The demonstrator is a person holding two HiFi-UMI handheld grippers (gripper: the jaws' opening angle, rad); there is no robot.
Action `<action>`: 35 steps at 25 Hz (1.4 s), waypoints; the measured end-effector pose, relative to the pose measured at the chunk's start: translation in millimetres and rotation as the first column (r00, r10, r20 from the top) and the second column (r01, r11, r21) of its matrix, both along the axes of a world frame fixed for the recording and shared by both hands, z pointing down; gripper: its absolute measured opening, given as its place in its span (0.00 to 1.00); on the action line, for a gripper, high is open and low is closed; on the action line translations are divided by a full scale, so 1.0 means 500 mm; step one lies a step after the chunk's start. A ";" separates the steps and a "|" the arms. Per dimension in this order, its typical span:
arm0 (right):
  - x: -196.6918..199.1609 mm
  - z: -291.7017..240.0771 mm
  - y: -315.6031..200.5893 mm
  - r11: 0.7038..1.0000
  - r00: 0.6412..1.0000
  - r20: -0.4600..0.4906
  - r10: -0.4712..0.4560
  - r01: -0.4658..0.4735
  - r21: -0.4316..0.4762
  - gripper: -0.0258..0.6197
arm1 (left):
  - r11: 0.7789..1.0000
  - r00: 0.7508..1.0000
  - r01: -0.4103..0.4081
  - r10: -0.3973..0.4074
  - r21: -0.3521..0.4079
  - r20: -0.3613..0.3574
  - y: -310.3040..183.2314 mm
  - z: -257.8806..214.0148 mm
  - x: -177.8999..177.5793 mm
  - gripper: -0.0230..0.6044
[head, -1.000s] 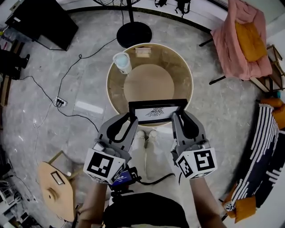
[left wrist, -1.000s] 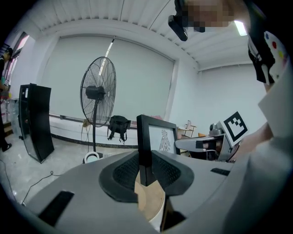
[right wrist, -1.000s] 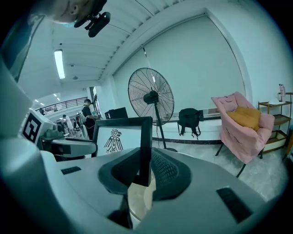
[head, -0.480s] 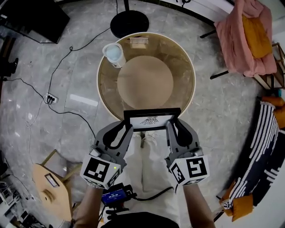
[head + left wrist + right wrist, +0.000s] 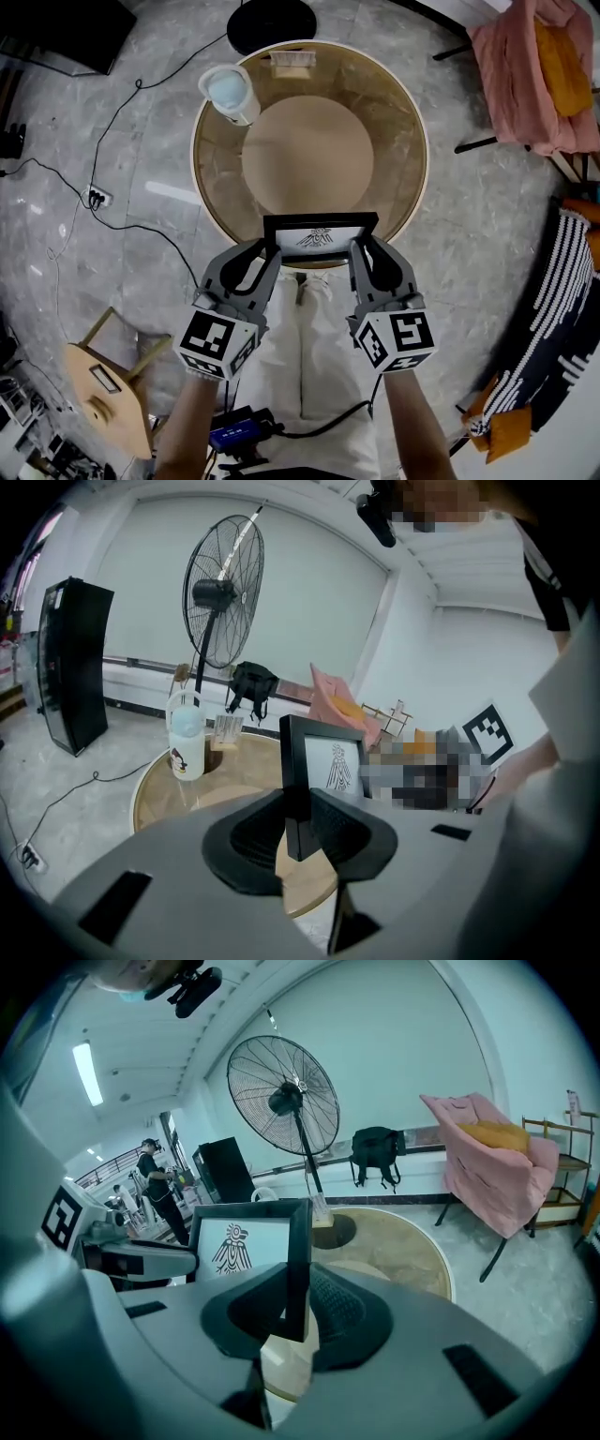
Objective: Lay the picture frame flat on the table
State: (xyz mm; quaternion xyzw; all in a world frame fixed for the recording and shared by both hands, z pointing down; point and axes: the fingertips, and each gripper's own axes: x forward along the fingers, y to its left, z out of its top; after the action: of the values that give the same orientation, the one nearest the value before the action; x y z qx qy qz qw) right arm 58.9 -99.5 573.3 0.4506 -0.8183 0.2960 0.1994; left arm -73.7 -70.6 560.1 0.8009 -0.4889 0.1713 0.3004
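A black picture frame (image 5: 320, 237) with a white print of a bird figure stands upright in the air over the near edge of the round table (image 5: 412, 159). My left gripper (image 5: 270, 251) is shut on the frame's left side, and my right gripper (image 5: 361, 250) is shut on its right side. In the left gripper view the frame's (image 5: 322, 761) black edge runs down between the jaws. The right gripper view shows the frame (image 5: 253, 1246) the same way, its right edge pinched between the pads.
A clear water bottle (image 5: 228, 92) and a small card stand (image 5: 292, 62) sit at the table's far rim. A standing fan's base (image 5: 272, 22) is beyond the table. A pink-draped chair (image 5: 530, 80) stands at the right, a wooden stool (image 5: 101, 394) at the lower left, cables (image 5: 103, 187) on the floor.
The table has come nearer and lower in the head view, and both grippers with the frame now reach over its near edge. The grips have not changed.
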 end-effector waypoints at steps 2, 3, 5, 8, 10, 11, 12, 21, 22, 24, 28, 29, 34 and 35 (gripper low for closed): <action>-0.001 0.034 -0.009 1.000 1.000 -0.009 -0.001 0.001 -0.015 0.18 | 1.000 1.000 -0.002 0.002 -0.020 -0.003 -0.009 0.037 -0.001 0.19; -0.002 0.052 -0.014 1.000 1.000 -0.013 -0.001 0.001 -0.022 0.18 | 0.999 1.000 -0.002 0.002 -0.033 -0.008 -0.013 0.057 -0.002 0.19; -0.005 0.087 -0.025 0.999 1.000 -0.020 -0.002 0.001 -0.037 0.18 | 0.998 1.000 0.001 -0.002 -0.058 -0.020 -0.025 0.096 -0.005 0.19; -0.011 0.137 -0.043 0.998 1.000 -0.030 -0.007 0.005 -0.057 0.18 | 0.996 1.000 0.009 -0.011 -0.087 -0.026 -0.041 0.150 -0.011 0.19; -0.015 0.169 -0.052 0.997 0.999 -0.037 -0.009 0.006 -0.071 0.18 | 0.995 0.999 0.016 -0.019 -0.103 -0.029 -0.050 0.182 -0.014 0.19; -0.017 0.184 -0.057 0.997 0.999 -0.041 -0.010 0.007 -0.078 0.18 | 0.994 0.999 0.020 -0.023 -0.109 -0.031 -0.054 0.197 -0.016 0.19; -0.019 0.199 -0.063 0.996 0.999 -0.045 -0.012 0.008 -0.084 0.18 | 0.993 0.999 0.024 -0.028 -0.115 -0.031 -0.059 0.212 -0.018 0.19; -0.024 0.307 -0.112 0.991 0.996 -0.085 -0.019 0.007 -0.131 0.18 | 0.985 0.998 0.046 -0.052 -0.169 -0.029 -0.105 0.324 -0.023 0.19; -0.024 0.317 -0.117 0.991 0.996 -0.090 -0.021 0.008 -0.135 0.18 | 0.984 0.998 0.046 -0.051 -0.173 -0.025 -0.109 0.334 -0.022 0.19; -0.026 0.336 -0.125 0.989 0.995 -0.096 -0.025 0.011 -0.144 0.18 | 0.983 0.999 0.046 -0.049 -0.177 -0.012 -0.117 0.351 -0.023 0.19; -0.025 0.358 -0.141 0.988 0.995 -0.095 -0.017 0.002 -0.156 0.18 | 0.981 0.999 0.053 -0.052 -0.186 0.010 -0.135 0.373 -0.022 0.20; -0.026 0.358 -0.145 0.988 0.996 -0.093 -0.014 -0.001 -0.156 0.18 | 0.980 0.998 0.058 -0.057 -0.190 0.015 -0.141 0.377 -0.024 0.20; -0.029 0.369 -0.156 0.989 0.995 -0.095 -0.014 0.000 -0.151 0.18 | 0.979 0.997 0.066 -0.056 -0.192 0.059 -0.159 0.396 -0.028 0.20; -0.029 0.372 -0.159 0.988 0.995 -0.095 -0.011 -0.003 -0.151 0.18 | 0.979 0.997 0.066 -0.056 -0.190 0.058 -0.162 0.398 -0.027 0.20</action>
State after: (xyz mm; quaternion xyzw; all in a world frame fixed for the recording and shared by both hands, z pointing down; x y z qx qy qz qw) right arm 44.5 -178.8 759.1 0.4461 -0.7839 0.3349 0.2726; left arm -87.3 -151.7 759.1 0.7481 -0.5020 0.2294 0.3685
